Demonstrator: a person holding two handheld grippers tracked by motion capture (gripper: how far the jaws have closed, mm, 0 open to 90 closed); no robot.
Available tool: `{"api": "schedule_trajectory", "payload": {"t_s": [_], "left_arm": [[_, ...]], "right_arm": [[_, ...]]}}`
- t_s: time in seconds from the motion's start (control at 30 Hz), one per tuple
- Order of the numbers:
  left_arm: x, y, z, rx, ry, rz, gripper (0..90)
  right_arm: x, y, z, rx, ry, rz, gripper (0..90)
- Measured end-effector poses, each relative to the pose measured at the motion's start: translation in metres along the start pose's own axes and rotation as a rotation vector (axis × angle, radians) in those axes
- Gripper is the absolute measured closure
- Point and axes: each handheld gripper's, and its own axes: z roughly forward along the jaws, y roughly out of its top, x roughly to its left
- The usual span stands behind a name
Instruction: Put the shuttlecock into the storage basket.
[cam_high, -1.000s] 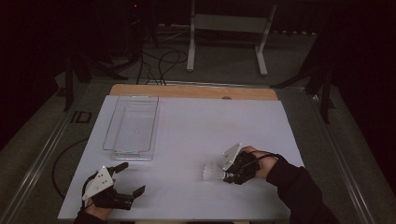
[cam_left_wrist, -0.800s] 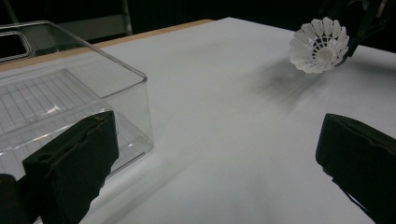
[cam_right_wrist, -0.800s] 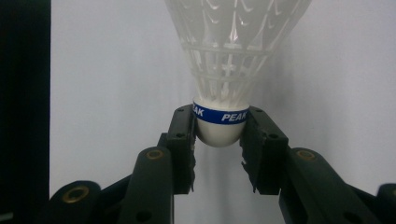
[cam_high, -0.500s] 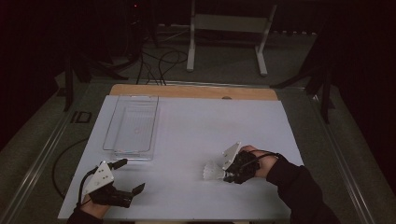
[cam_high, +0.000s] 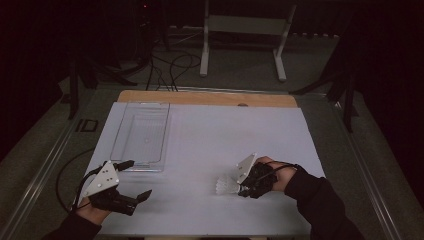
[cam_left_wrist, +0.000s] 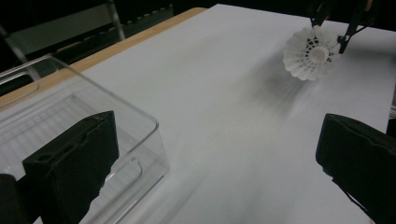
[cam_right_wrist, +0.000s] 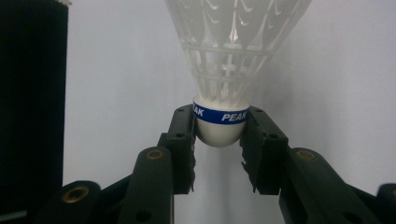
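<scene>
A white plastic shuttlecock (cam_high: 226, 186) with a blue band on its cork lies level just above the white table (cam_high: 210, 140), at the near right. My right gripper (cam_high: 241, 189) is shut on its cork (cam_right_wrist: 219, 133), one pad on each side, and the skirt points away from the gripper (cam_right_wrist: 219, 140). My left gripper (cam_high: 137, 178) hovers open at the near left with nothing between its fingers. It stands by the near end of a clear plastic box (cam_high: 120, 135). In the left gripper view, the shuttlecock (cam_left_wrist: 308, 53) is far off past the open gripper (cam_left_wrist: 217, 126), and the box corner (cam_left_wrist: 154, 126) is beside the left jaw.
A wooden strip (cam_high: 200, 97) runs along the table's far edge. Beyond it stand a white metal frame (cam_high: 245, 30) and cables on the dark floor. Open white surface lies between the box and the shuttlecock.
My left gripper has lifted and shifted slightly toward the box's near end. The right gripper and the shuttlecock have stayed where they were.
</scene>
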Motion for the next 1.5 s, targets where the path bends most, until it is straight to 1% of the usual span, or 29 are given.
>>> {"api": "schedule_trajectory", "payload": {"t_s": [0.07,0.13,0.2,0.3,0.33,0.47,0.63,0.67,0.7,0.8,0.87,0.97,1.03,1.1,1.17,1.2,1.27,1.37,1.4,1.5], "left_arm": [[0.001,0.006,0.002,0.006,-0.017,-0.001,0.1],[0.001,0.012,0.004,0.012,-0.024,0.002,0.1],[0.000,0.018,0.006,0.019,-0.029,0.015,0.1],[-0.001,0.027,0.011,0.038,-0.047,0.023,0.1],[-0.001,0.029,0.013,0.049,-0.061,0.021,0.1],[-0.001,0.039,0.021,0.109,-0.069,0.024,0.1],[-0.001,0.052,0.030,0.172,-0.084,0.012,0.1],[0.000,0.055,0.032,0.186,-0.086,0.005,0.1],[0.000,0.058,0.033,0.184,-0.087,0.007,0.1],[0.000,0.066,0.037,0.204,-0.097,0.016,0.1],[-0.001,0.072,0.041,0.219,-0.107,0.013,0.2],[-0.001,0.078,0.046,0.223,-0.130,0.006,0.1],[-0.001,0.082,0.049,0.243,-0.140,0.007,0.1],[-0.001,0.085,0.054,0.263,-0.143,-0.002,0.1],[-0.002,0.087,0.059,0.284,-0.150,-0.008,0.1],[-0.004,0.088,0.061,0.292,-0.149,0.001,0.1],[-0.006,0.090,0.067,0.309,-0.155,0.006,0.1],[-0.008,0.092,0.075,0.344,-0.164,0.007,0.1],[-0.009,0.092,0.079,0.358,-0.161,0.006,0.1],[-0.009,0.093,0.087,0.391,-0.169,-0.017,0.1]], "right_arm": [[0.001,0.001,0.000,-0.002,0.003,-0.002,66.0],[0.001,0.002,-0.001,0.000,0.003,-0.007,66.0],[0.001,0.002,-0.001,-0.007,0.008,-0.011,66.0],[0.001,0.003,0.000,-0.005,0.012,-0.011,66.0],[0.001,0.003,0.000,-0.005,0.015,-0.011,66.0],[0.002,0.003,0.000,-0.003,0.016,-0.014,66.0],[0.002,0.002,0.000,-0.002,0.019,-0.020,66.0],[0.002,0.002,0.000,-0.002,0.020,-0.022,66.0],[0.003,0.002,0.001,-0.001,0.018,-0.024,66.0],[0.003,0.003,0.002,-0.001,0.018,-0.025,66.0],[0.003,0.003,0.002,-0.001,0.017,-0.028,66.0],[0.003,0.004,0.003,-0.007,0.017,-0.038,66.0],[0.003,0.005,0.002,-0.010,0.016,-0.034,66.0],[0.004,0.005,0.002,-0.014,0.012,-0.035,66.0],[0.003,0.006,0.002,-0.021,0.010,-0.048,66.0],[0.003,0.007,0.001,-0.024,0.010,-0.051,66.0],[0.004,0.007,0.001,-0.028,0.009,-0.055,66.0],[0.004,0.008,0.001,-0.027,0.010,-0.056,66.0],[0.004,0.008,0.001,-0.029,0.010,-0.058,66.0],[0.005,0.009,0.002,-0.031,0.005,-0.064,66.0]]}}
